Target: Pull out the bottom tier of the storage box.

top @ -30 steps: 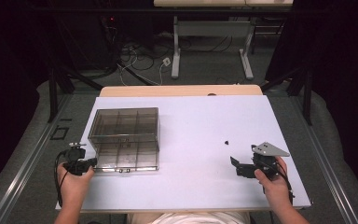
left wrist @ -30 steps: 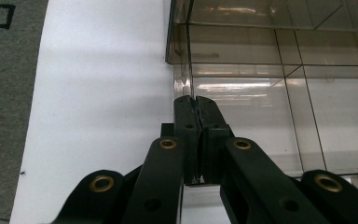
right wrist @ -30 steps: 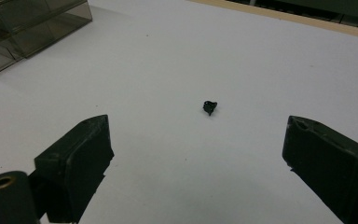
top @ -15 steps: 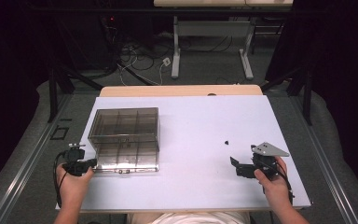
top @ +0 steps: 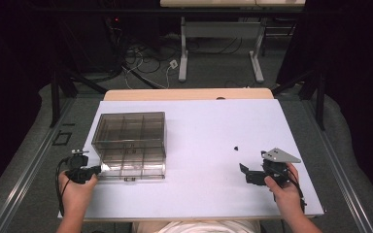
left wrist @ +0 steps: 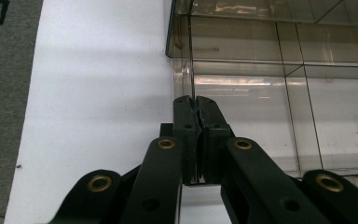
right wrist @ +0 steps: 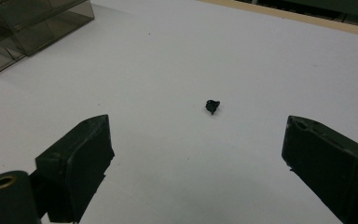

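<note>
A smoky clear compartment box (top: 131, 145) with its lid down stands on the left half of the white table (top: 213, 121). My left gripper (top: 97, 170) is shut, its tips at the box's near left corner. In the left gripper view the gripper (left wrist: 196, 100) has its black jaws pressed together right at the box (left wrist: 261, 93) wall; I cannot tell whether a thin edge is pinched. My right gripper (top: 244, 173) rests near the right front, open and empty. A small black piece (top: 236, 147) lies just beyond it. In the right gripper view, that piece (right wrist: 212, 106) sits ahead of the wide gripper (right wrist: 196, 128).
A wooden strip (top: 189, 93) runs along the table's far edge. Beyond it are white desk legs (top: 183, 53) and cables (top: 145, 58) on the grey floor. A corner of the box (right wrist: 28, 23) appears at the top left of the right gripper view.
</note>
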Available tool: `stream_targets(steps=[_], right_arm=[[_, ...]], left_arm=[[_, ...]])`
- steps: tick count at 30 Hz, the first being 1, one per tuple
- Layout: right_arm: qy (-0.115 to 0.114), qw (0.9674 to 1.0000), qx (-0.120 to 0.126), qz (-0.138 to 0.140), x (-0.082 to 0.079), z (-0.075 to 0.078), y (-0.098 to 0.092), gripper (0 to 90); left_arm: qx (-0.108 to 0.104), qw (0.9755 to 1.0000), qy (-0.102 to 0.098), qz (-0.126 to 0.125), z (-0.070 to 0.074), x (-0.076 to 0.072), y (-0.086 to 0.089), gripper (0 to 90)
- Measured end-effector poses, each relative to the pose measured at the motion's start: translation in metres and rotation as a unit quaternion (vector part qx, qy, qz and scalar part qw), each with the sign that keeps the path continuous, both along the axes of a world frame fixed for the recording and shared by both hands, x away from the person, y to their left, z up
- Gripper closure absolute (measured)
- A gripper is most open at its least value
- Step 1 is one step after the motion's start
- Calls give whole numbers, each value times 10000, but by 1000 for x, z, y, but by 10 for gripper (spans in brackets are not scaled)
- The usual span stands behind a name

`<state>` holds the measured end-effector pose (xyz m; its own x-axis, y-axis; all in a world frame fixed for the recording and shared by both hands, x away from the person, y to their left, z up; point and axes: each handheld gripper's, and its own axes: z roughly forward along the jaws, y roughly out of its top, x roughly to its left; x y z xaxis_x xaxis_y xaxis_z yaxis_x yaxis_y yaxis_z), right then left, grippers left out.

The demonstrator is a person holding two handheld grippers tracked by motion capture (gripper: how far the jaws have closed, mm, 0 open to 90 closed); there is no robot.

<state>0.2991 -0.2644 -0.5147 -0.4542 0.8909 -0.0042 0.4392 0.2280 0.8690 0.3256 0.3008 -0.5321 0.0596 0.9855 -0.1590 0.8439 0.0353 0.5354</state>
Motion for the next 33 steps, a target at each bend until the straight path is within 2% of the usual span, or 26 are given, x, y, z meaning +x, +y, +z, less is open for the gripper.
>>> stream_targets(steps=[3, 6, 8, 9, 12, 17, 19, 20, 25, 33], right_arm=[[-37, 10000, -31, 12, 1, 0, 0, 80], [-30, 10000, -36, -2, 0, -1, 1, 80], [-29, 10000, -41, -4, 0, -1, 1, 81], [-25, 10000, -38, -10, 0, -1, 1, 81], [-12, 10000, -29, -19, 0, -1, 1, 81], [1, 10000, -41, -28, 0, 0, 1, 82], [-8, 10000, -23, -16, 0, -1, 1, 82], [-6, 10000, -25, -14, 0, -1, 1, 82], [-1, 10000, -25, -8, 0, -1, 1, 82], [-4, 10000, -35, -13, 1, -1, 0, 82]], left_arm=[[-61, 10000, 46, -7, 0, 0, 0, 854], [6, 10000, -59, -7, -1, 0, -1, 824], [-14, 10000, -50, -52, 1, 0, -1, 807], [-14, 9999, -127, -23, 0, 0, -2, 802], [-53, 9998, -180, -40, 1, -1, -2, 769], [38, 9994, -333, -29, 3, -2, -2, 712], [25, 9991, -429, -16, 4, -3, -2, 696], [21, 9991, -417, -40, 5, -3, -3, 689], [30, 9981, -614, 7, 7, -4, -4, 642], [-16, 9965, -836, -68, 12, -8, -4, 582]])
